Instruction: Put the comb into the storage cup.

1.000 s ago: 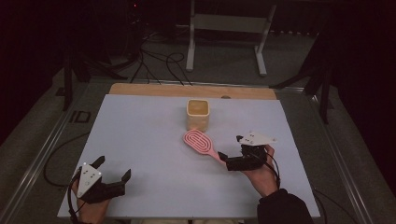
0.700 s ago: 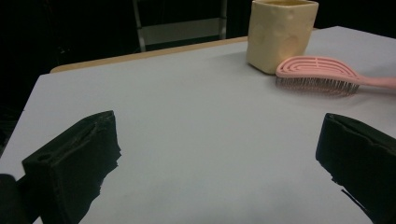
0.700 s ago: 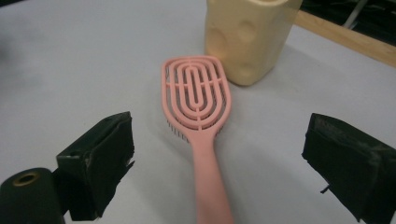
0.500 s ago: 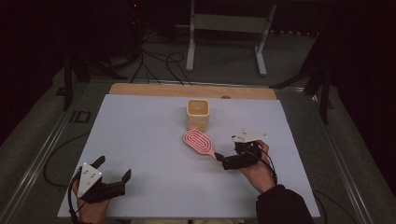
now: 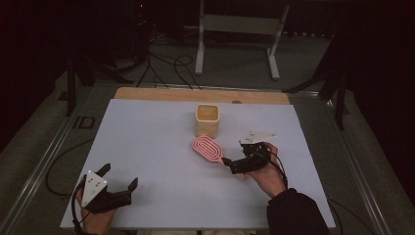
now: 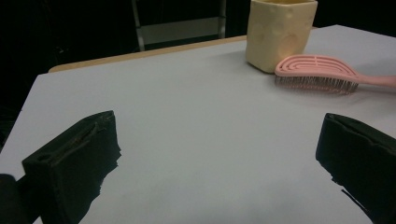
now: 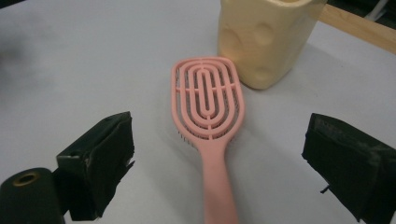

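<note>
A pink hairbrush (image 5: 208, 148) lies bristles down on the white table top (image 5: 147, 142), its handle pointing toward my right gripper (image 5: 229, 165). In the right gripper view the brush (image 7: 208, 98) runs up the middle. My right gripper (image 7: 219, 135) is open, one jaw on each side of the handle and neither touching it. A cream cup (image 5: 207, 119) stands upright just beyond the brush head (image 7: 266, 37). My left gripper (image 5: 120, 175) rests open and empty near the front left corner. Its own view shows the left gripper (image 6: 215, 135) over bare table, with the brush (image 6: 317, 70) and cup (image 6: 280, 32) far off.
A wooden strip (image 5: 195, 94) borders the table's far edge. Behind it stand a metal frame (image 5: 240, 29) and loose cables (image 5: 161, 63) on the floor. The table's front edge runs close below both hands.
My right gripper has moved forward and left, so its open jaws now straddle the brush handle. The left gripper, brush and cup have stayed put.
</note>
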`<state>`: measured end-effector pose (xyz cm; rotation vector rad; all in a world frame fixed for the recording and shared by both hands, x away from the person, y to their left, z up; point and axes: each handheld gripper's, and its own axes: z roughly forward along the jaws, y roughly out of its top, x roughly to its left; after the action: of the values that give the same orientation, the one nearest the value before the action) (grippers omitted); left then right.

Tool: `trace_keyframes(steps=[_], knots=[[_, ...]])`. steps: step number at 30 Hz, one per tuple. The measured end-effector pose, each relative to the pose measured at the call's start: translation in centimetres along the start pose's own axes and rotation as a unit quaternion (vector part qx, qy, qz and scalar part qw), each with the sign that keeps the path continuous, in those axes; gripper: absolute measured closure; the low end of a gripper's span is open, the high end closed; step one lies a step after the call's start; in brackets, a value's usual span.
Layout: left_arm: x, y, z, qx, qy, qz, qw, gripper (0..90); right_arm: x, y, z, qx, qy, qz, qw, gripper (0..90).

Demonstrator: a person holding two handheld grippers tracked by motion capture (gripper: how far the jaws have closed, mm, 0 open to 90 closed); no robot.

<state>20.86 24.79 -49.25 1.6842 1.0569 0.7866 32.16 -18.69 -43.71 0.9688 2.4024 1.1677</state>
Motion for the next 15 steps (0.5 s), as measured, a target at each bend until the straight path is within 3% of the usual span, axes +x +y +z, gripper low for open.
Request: trace_keyframes(steps=[15], knots=[[-0.1,0.0,0.0,0.000,0.000,0.002,1.0000,0.1,-0.2,0.4,1.7,0.034,0.003,-0.004,0.9994,8.6]])
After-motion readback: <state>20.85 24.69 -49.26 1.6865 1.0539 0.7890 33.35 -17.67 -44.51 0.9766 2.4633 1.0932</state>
